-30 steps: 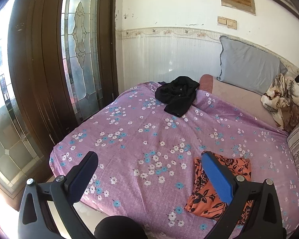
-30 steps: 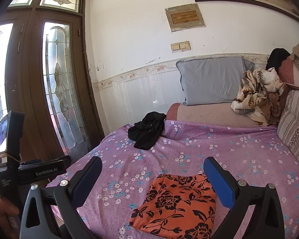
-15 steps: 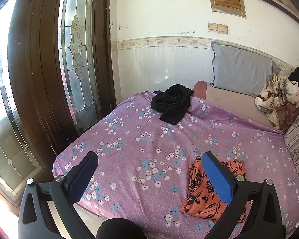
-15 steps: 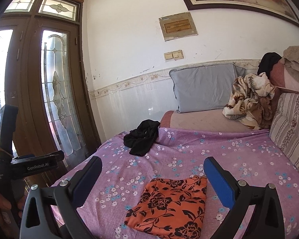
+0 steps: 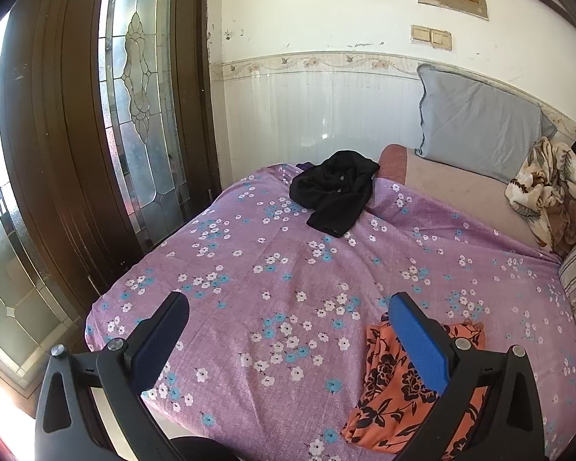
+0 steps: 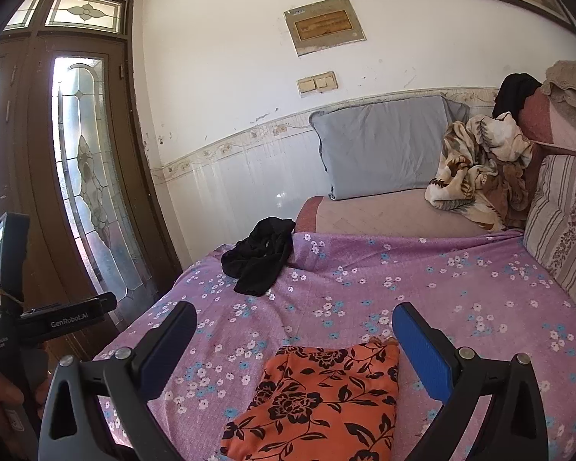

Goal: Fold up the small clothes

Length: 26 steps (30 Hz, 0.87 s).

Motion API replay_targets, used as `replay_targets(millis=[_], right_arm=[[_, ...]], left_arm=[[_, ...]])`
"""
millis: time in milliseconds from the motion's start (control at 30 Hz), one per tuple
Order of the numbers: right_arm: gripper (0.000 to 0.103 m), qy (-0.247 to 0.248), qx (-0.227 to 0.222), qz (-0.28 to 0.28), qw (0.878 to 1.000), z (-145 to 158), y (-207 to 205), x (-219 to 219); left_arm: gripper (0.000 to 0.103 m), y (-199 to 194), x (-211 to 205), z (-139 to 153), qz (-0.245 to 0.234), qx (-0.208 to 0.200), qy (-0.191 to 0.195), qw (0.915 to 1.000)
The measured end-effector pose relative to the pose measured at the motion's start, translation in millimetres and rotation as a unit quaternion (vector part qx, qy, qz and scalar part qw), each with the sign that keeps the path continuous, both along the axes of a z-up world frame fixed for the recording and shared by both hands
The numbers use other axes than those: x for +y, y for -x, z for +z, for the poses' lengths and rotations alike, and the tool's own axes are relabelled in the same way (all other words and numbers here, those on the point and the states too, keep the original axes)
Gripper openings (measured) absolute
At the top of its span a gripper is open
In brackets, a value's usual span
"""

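Right wrist view shows the right gripper (image 6: 293, 340) held above the near edge of the bed (image 6: 460, 284), its jaws spread wide and empty, with the orange floral garment (image 6: 318, 403) lying flat below at 6 o'clock, already squared into a neat rectangle (it looks folded, so likely done). A crumpled black garment (image 6: 261, 255) sits well apart at 11 o'clock, near the bed's far corner; it is probably the next piece to fold. From the left wrist view the left gripper (image 5: 288, 330) also hangs above the bed with jaws wide apart and gripping nothing, the orange piece at its 5 o'clock. No basket or bin shows; loose cloth simply lies on the purple flowered sheet, with a grey pillow (image 6: 384, 146) at 12 o'clock
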State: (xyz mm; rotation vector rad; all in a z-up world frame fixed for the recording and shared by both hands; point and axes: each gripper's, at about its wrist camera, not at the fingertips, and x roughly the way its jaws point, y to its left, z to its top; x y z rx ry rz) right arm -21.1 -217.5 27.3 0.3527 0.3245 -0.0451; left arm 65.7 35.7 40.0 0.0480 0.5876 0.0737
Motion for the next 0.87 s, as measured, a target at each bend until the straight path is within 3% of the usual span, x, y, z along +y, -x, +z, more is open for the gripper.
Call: replay_targets(millis=[567,667,767,867], right_arm=[[0.103,0.007,-0.007,-0.015,1.000,7,34,-5],[0.103,0.004,0.000,-0.019,1.000,-1,29,-11],[0.103,0.009,0.010,-0.031,0.999,-16,19,-25],[0.103,0.016,0.016,-0.058,0.998,-41,0,-59]], left_arm=[[0.103,25,-19,12,-0.037,-0.006,-0.004,0.9993],[0.103,14,-19,3,-0.049,0.011,0.008,0.9987],[0.103,-9,-12,-13,-0.054,0.020,0.053,0.9970],[0.103,-57,2,-43,-0.014,0.029,0.048,0.9983]])
